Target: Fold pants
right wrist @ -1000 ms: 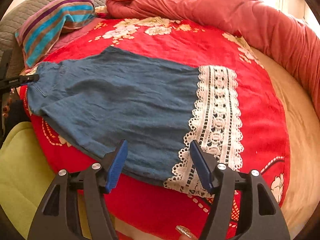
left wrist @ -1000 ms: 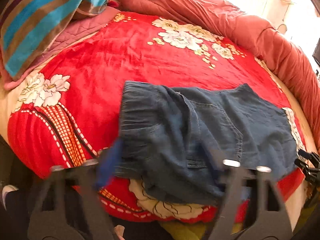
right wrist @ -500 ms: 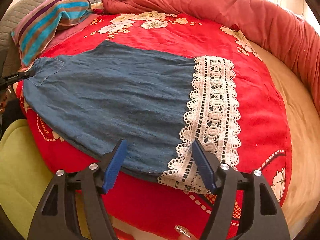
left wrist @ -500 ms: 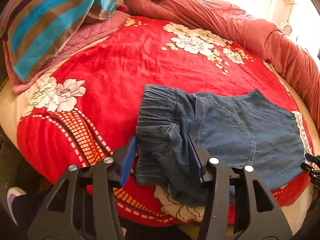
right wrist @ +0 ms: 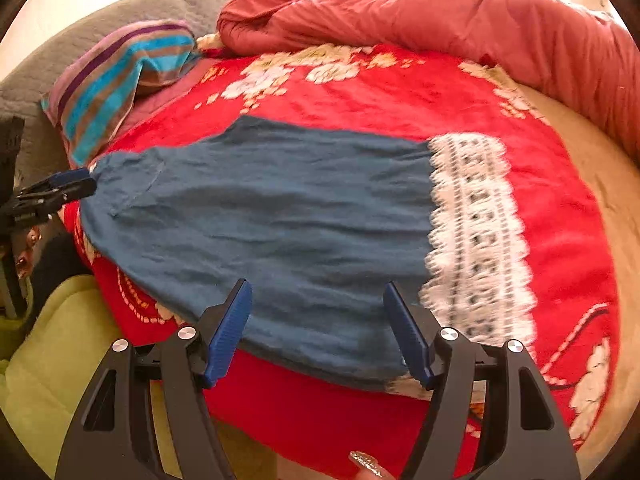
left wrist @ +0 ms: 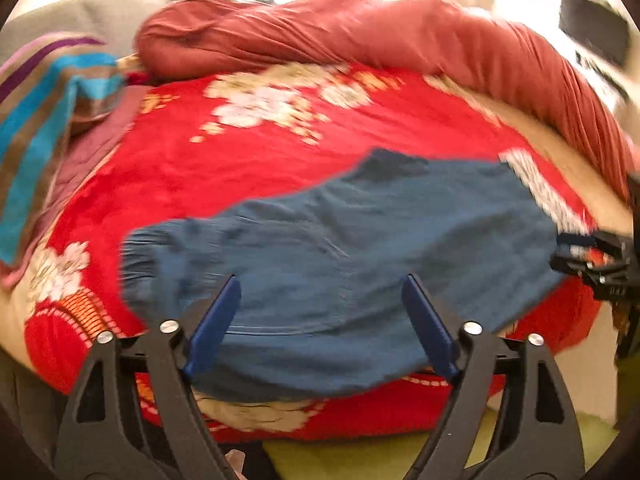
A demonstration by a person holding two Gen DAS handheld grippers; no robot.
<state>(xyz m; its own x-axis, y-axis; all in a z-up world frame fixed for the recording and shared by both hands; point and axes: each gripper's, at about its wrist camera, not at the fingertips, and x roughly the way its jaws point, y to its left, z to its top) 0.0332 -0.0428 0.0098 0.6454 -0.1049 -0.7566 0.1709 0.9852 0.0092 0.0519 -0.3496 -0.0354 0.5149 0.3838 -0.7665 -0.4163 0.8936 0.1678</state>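
- Denim pants (right wrist: 280, 232) lie flat across the red floral blanket (right wrist: 360, 92), lace cuff (right wrist: 476, 240) rightward.
- Left gripper (left wrist: 320, 320) gapes wide, empty; right gripper (right wrist: 318, 328) likewise, over the near hem.
- Soft, floppy cloth, probably light: pinch waistband and cuff edges.

Each camera sits low, just behind its own gripper's two fingers, and looks forward and down across the bed. Both views share the blue denim pants (left wrist: 360, 248) (right wrist: 272, 220) on the red flowered blanket (left wrist: 224, 160) (right wrist: 400, 92), seen close up.
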